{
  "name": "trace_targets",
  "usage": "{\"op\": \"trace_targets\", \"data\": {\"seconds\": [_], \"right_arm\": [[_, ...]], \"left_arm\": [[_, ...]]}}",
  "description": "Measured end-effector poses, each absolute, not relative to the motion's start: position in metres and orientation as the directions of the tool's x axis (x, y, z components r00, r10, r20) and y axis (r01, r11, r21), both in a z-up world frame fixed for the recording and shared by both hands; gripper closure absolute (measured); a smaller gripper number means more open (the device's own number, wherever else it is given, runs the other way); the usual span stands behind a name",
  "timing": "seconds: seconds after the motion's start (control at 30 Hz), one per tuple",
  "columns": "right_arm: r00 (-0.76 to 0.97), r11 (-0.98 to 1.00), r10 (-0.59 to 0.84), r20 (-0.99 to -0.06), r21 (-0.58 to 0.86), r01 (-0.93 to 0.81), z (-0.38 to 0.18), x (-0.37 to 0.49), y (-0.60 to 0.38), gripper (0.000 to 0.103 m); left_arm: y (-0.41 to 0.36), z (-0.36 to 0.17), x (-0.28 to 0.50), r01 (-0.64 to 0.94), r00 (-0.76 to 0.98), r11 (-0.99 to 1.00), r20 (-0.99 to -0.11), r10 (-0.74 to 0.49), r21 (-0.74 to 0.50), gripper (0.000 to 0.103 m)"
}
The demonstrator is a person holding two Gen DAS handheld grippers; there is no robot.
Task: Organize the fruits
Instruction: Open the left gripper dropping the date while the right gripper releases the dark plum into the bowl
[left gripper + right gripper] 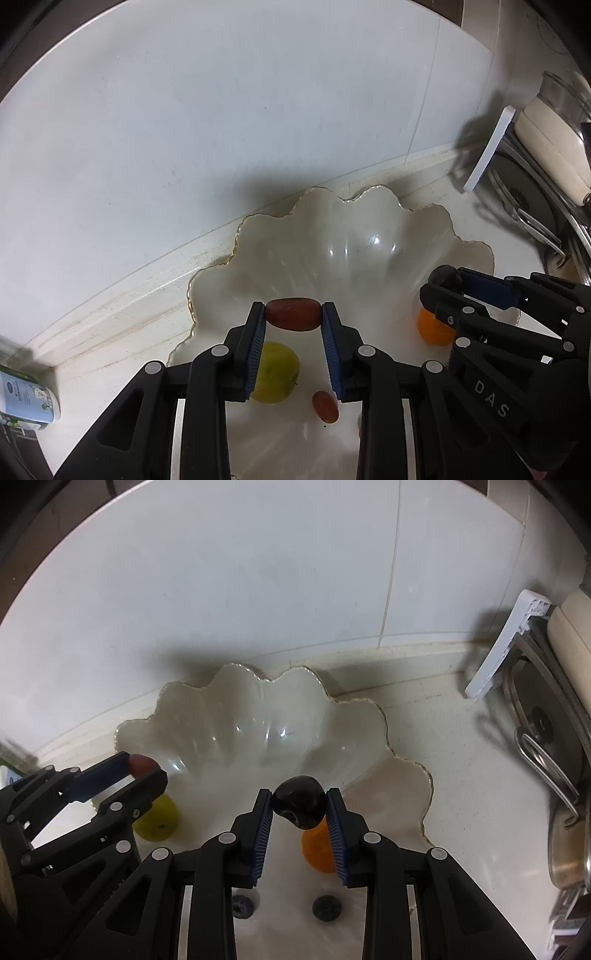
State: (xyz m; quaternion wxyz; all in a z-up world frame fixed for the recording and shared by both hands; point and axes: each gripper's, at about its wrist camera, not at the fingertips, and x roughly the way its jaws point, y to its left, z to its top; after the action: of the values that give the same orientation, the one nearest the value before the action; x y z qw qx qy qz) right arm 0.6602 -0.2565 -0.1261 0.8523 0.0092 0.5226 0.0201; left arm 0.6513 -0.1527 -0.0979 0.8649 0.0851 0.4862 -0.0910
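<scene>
Left wrist: red oblong grape (293, 314), glossy, smooth

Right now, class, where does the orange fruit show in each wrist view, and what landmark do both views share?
Left wrist view: orange fruit at right, low in the bowl, partly behind the right gripper.
Right wrist view: orange fruit low centre, between the right gripper's fingers, under the dark fruit.
Shared landmark: the bowl's scalloped rim.
</scene>
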Motion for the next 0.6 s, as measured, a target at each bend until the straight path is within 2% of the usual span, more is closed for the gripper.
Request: {"op": "trace_targets", "data": {"seconds": [0.07, 0.13, 0.2, 0.27, 0.6], "right_arm": [[0.443, 0.999, 0.041, -0.896, 0.037, -0.019, -0.129, 0.662, -0.258, 0.072], [0.435, 0.999, 0.047, -0.899, 0.046, -0.014, -0.131, 0.664, -0.259, 0.07], [0.434, 0.999, 0.047, -0.9, 0.048, -0.007, -0.133, 0.665, -0.261, 0.065], [0.433, 0.999, 0.048, -0.9, 0.05, -0.007, -0.133, 0.664, -0.262, 0.062], [0.471, 0.999, 0.031, -0.881, 0.031, -0.007, -0.116, 0.651, -0.259, 0.062]], "left_arm": [[-0.153, -0.1, 0.653, 0.236, 0.507, 0.97, -0.859, -0.07, 0.06, 0.069], [-0.153, -0.1, 0.653, 0.237, 0.509, 0.97, -0.858, -0.073, 0.058, 0.059], [-0.153, -0.1, 0.652, 0.233, 0.515, 0.97, -0.855, -0.068, 0.063, 0.056], [-0.152, -0.099, 0.651, 0.231, 0.512, 0.971, -0.856, -0.071, 0.057, 0.055], [-0.145, -0.08, 0.637, 0.198, 0.544, 0.979, -0.836, -0.067, 0.051, 0.055]]}}
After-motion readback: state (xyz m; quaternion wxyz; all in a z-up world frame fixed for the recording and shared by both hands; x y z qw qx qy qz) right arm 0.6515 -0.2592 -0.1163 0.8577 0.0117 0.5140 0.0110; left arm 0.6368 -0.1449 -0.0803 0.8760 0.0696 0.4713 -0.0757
